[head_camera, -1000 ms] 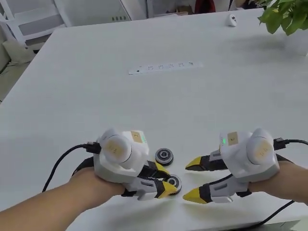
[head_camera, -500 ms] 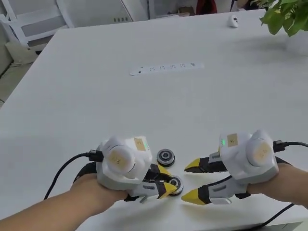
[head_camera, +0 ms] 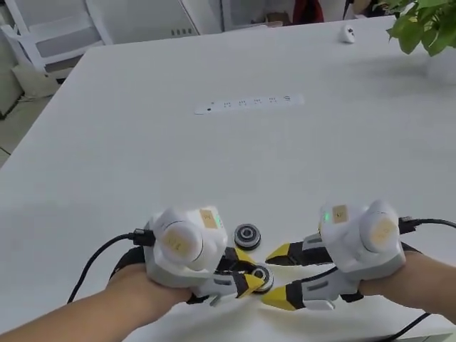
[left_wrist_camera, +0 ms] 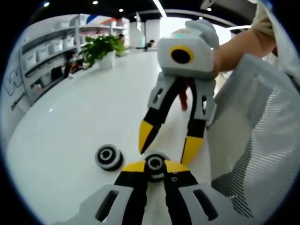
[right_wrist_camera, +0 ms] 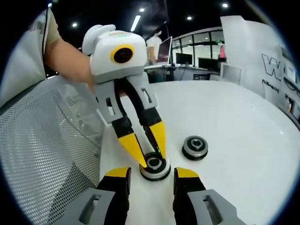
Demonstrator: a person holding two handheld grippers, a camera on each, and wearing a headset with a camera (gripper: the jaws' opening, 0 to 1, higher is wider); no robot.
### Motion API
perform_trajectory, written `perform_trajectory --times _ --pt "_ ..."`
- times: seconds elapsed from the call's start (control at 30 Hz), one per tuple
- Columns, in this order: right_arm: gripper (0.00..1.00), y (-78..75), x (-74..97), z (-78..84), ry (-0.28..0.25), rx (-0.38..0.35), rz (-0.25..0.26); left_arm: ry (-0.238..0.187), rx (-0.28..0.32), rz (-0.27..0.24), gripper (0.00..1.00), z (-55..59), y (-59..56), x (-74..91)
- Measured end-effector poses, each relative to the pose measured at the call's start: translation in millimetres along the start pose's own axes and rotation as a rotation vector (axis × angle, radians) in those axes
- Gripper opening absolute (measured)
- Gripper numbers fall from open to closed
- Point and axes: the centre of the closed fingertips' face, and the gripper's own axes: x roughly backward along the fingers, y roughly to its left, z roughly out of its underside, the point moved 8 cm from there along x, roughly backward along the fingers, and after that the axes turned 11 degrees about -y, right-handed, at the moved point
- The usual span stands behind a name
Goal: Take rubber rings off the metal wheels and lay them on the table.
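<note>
Left tool (left_wrist_camera: 155,167): one; jaws nearly closed, pinching the near wheel (right_wrist_camera: 155,166) by its sides on the counter (head_camera: 214,164).
Right tool (right_wrist_camera: 152,172): one; jaws wide open, yellow tips flanking that same wheel, contact unclear.
Wheels: two, each with a dark outer ring (left_wrist_camera: 99,157) in place; the far wheel (head_camera: 247,234) lies just beside, untouched.
Writing: wall lettering (right_wrist_camera: 276,65), cut off, unreadable.

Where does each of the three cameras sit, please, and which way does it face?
Head view: on the headset, facing forward and down at the table; left gripper, right gripper and forearms show.
Left gripper view: on the left gripper, facing along its jaws, closed on the near wheel, toward the right gripper.
Right gripper view: the reverse, open jaws flanking that wheel.
Shared: near wheel, far wheel.
</note>
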Motion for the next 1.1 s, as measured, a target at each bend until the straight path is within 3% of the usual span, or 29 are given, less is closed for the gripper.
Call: perform_trajectory --times 0.5,0.73,1.1 --pt "0.29 -1.2 -9.7 3.7 -0.027 -0.023 0.02 -0.009 0.007 -0.012 0.13 0.5 0.0 0.3" --pt "0.24 -1.9 -6.2 4.7 -0.044 -0.025 0.032 -0.013 0.009 -0.016 0.13 0.7 -0.5 0.5" --pt "0.2 -1.0 1.5 7.0 -0.022 0.017 0.045 -0.022 0.013 -0.022 0.13 1.2 -1.1 0.9"
